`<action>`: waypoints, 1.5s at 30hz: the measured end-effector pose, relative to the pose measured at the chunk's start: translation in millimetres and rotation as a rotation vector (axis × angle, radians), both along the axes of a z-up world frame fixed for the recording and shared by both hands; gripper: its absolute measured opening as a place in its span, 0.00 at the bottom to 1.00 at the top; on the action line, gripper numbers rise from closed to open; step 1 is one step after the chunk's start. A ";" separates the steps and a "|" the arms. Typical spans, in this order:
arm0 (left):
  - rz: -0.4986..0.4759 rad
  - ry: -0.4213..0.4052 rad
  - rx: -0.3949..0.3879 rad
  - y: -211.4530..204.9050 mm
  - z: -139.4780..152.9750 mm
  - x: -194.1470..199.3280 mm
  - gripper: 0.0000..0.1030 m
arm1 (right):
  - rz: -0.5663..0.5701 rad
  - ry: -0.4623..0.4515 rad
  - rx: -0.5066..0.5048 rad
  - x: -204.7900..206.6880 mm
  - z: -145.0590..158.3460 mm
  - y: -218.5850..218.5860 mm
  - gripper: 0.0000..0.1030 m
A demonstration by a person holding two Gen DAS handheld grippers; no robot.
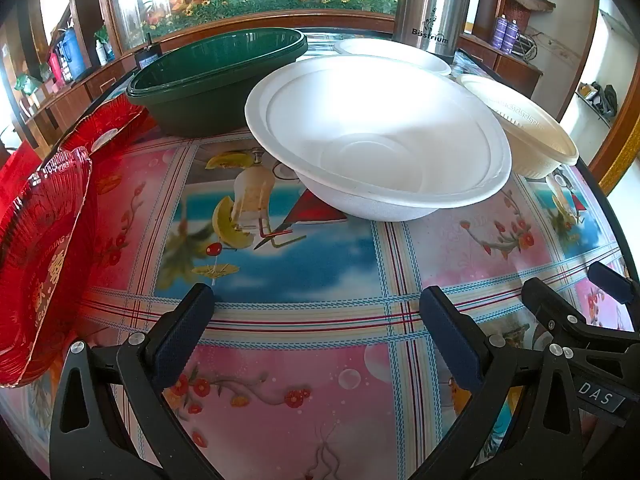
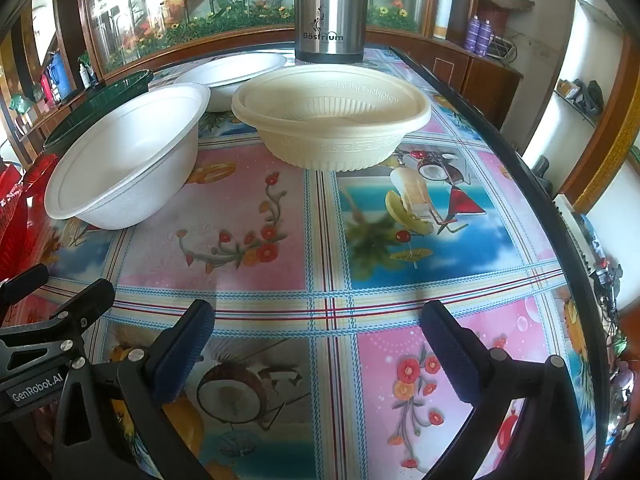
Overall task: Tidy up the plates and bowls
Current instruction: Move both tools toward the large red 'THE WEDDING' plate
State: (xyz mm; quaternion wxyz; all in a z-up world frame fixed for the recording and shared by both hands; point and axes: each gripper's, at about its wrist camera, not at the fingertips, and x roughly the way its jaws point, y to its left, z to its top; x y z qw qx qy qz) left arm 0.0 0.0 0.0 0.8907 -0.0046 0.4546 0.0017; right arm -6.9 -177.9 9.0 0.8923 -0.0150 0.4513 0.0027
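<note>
Now both grippers hover low over the table (image 2: pixel 320 300), side by side: the left gripper (image 1: pixel 316 312) and the right gripper (image 2: pixel 316 320) have jaws wide apart and hold nothing. Ahead stand a white bowl (image 1: pixel 380 140), a cream bowl (image 2: pixel 332 116), a far white bowl (image 2: pixel 236 72) and a green basin (image 1: pixel 216 80); red plates (image 1: pixel 40 240) lie at left. Probably the wide jaws are ready for a rim.

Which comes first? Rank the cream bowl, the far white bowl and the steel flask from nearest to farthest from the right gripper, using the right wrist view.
From the right gripper:
1. Cream bowl, straight ahead.
2. Far white bowl, behind it, to the left.
3. Steel flask, at the table's far edge.
</note>
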 end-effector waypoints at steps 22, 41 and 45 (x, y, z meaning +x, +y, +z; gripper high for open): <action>-0.004 0.003 0.005 0.2 0.3 -1.7 1.00 | 0.000 0.001 0.001 -0.2 0.2 -0.4 1.00; -0.133 -0.103 0.005 4.5 41.6 -52.5 1.00 | -0.044 -0.080 0.000 -33.7 35.7 -0.7 1.00; -0.126 -0.131 -0.002 15.6 52.9 -60.4 1.00 | -0.031 -0.102 -0.008 -43.2 45.1 8.4 1.00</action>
